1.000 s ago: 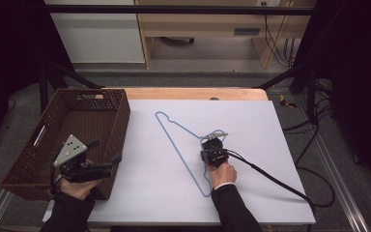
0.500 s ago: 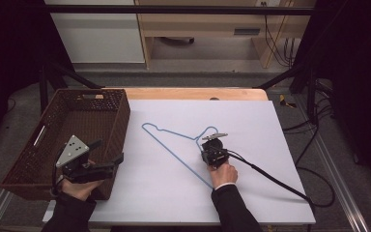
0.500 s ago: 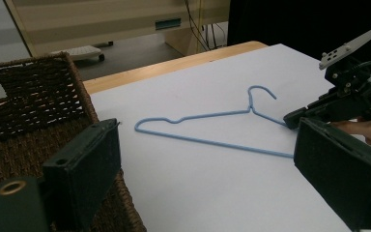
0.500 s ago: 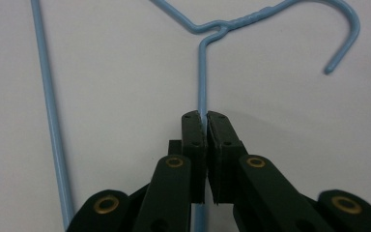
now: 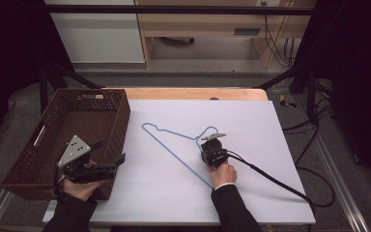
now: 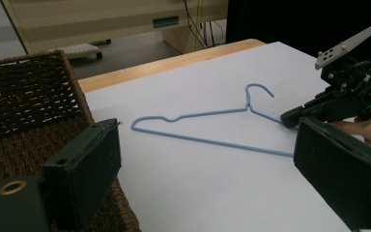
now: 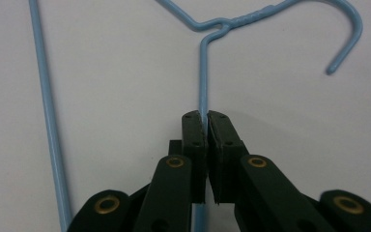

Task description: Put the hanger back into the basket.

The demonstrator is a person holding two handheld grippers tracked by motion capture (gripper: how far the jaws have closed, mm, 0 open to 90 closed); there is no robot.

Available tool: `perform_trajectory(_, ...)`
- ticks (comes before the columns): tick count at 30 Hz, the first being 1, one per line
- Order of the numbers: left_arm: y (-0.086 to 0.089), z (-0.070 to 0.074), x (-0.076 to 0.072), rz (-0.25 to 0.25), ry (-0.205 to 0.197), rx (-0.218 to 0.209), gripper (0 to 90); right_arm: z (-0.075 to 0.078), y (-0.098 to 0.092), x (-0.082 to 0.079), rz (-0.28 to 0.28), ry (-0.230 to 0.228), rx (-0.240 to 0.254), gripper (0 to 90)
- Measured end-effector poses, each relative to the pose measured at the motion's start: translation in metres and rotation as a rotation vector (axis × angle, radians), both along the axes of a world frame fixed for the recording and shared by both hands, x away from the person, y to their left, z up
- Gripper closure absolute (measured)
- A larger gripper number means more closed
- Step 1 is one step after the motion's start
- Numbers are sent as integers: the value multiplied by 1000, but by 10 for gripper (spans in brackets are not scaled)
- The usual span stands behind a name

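In the high view the blue wire hanger (image 5: 176, 147) lies flat on the white table (image 5: 270, 145), its hook pointing away from the person and its long bar running toward the basket (image 5: 84, 108) at the left edge. The right gripper (image 5: 211, 145) sits low on the shoulder wire just below the hook, a spot that probably gives the best leverage for sliding or lifting the whole frame. The left gripper (image 5: 111, 159) hovers beside the basket's near corner, jaws apart and holding nothing, seemingly waiting to receive. In the left gripper view its two jaws stand wide with the hanger (image 6: 207, 125) well beyond them on the table, and the right gripper (image 6: 294, 116) shows at the far right, pinched on the wire. In the right gripper view the pads (image 7: 195, 133) are clamped tight on the thin shoulder wire of the hanger (image 7: 203, 77), which runs straight between them up to the twisted neck; whether the wire is raised off the table here is hard to tell.
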State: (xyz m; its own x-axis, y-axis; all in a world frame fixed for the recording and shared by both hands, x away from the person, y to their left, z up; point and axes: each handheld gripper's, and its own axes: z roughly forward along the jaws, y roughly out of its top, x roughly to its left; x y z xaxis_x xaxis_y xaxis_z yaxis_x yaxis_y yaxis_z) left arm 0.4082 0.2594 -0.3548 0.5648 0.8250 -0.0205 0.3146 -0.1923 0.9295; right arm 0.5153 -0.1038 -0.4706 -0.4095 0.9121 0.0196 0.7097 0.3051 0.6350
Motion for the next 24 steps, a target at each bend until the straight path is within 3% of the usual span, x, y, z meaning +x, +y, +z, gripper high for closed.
perform_trajectory(7, -7, 2, 2, -8, 8, -4, 102, 0, -1, 0, -11, -2, 10, 874)
perform_trajectory(11, -18, 3, 6, -19, 20, 11, 103, 1, -1, -2, 0, -32, -1, 875)
perform_trajectory(12, -25, 4, 9, -28, 25, 26, 103, 4, -1, -5, 13, -59, 0, 875)
perform_trajectory(18, -47, 5, 20, -49, 40, 41, 103, 12, -4, -11, 43, -111, -8, 875)
perform_trajectory(23, -72, 2, 37, -82, 68, 72, 101, 15, -4, -12, 59, -123, -8, 875)
perform_trajectory(24, -82, -1, 44, -97, 82, 94, 101, 16, -5, -12, 58, -120, -4, 875)
